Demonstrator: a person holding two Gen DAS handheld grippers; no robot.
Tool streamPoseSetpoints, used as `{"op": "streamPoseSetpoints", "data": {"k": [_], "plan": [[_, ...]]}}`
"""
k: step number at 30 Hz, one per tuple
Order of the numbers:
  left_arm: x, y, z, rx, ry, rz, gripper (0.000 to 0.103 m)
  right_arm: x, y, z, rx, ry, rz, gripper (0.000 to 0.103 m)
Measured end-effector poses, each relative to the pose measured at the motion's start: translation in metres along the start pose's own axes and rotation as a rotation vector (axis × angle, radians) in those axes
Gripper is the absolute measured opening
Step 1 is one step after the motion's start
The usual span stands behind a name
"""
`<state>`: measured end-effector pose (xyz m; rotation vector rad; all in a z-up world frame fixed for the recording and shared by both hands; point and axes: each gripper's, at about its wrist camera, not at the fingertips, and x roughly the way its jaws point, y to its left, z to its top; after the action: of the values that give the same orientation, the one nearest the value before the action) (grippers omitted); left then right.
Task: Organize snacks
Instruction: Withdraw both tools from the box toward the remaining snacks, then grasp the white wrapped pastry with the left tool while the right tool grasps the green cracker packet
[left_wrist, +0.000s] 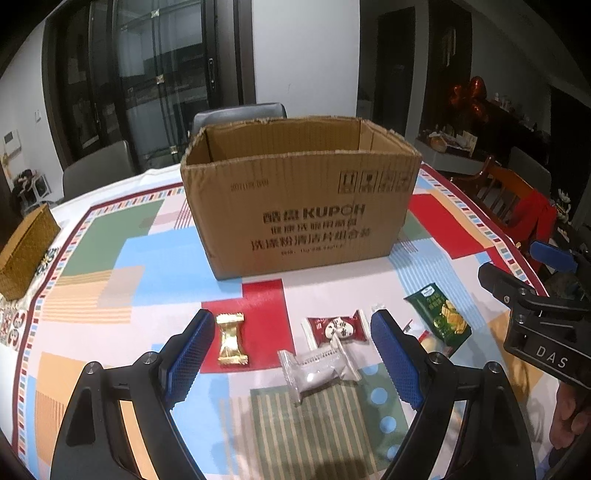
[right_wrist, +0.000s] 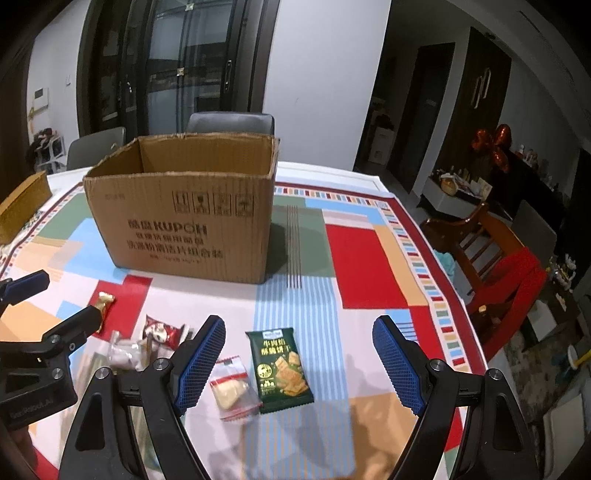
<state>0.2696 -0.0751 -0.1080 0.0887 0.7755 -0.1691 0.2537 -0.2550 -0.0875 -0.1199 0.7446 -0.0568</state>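
Snacks lie in a loose row on the patterned tablecloth (left_wrist: 110, 236), all on the near side of the open cardboard box (left_wrist: 303, 206), none inside it as far as the views show. Taking the box as ref: gold-wrapped candy (left_wrist: 231, 339) sits nearest its front left corner, red packet (left_wrist: 338, 328) near front centre, clear-wrapped white snack (left_wrist: 319, 369) just nearer the camera than the red one and overlapping its edge. Green cracker bag (right_wrist: 280, 369) lies off the box's front right corner, w/ a small clear bag w/ red trim (right_wrist: 232, 387) touching its left side.

Left gripper (left_wrist: 293, 354) hangs above the table, jaws wide apart, holding nothing; gold candy is just inside its left finger, red packet and clear-wrapped snack sit btwn the fingers, closer to the right one. No pad touches any of them.

Right gripper (right_wrist: 299, 360) also wide apart and empty; green bag and red-trim bag lie btwn its fingers, nearer the left one, not touched.

Woven basket (left_wrist: 26, 251) stands well left of the box, at the table edge.
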Motion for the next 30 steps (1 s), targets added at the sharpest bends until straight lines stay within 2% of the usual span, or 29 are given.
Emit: {"op": "streamPoseSetpoints", "data": {"k": [10, 30], "plan": [[0.018, -0.005, -0.013, -0.008, 0.041, -0.007, 0.086, 0.025, -0.001, -0.017, -0.011, 0.061, 0.02, 0.083], [0.06, -0.008, -0.032, -0.064, 0.148, -0.022, 0.083, 0.075, 0.002, -0.028, -0.013, 0.18, 0.074, 0.083]]}}
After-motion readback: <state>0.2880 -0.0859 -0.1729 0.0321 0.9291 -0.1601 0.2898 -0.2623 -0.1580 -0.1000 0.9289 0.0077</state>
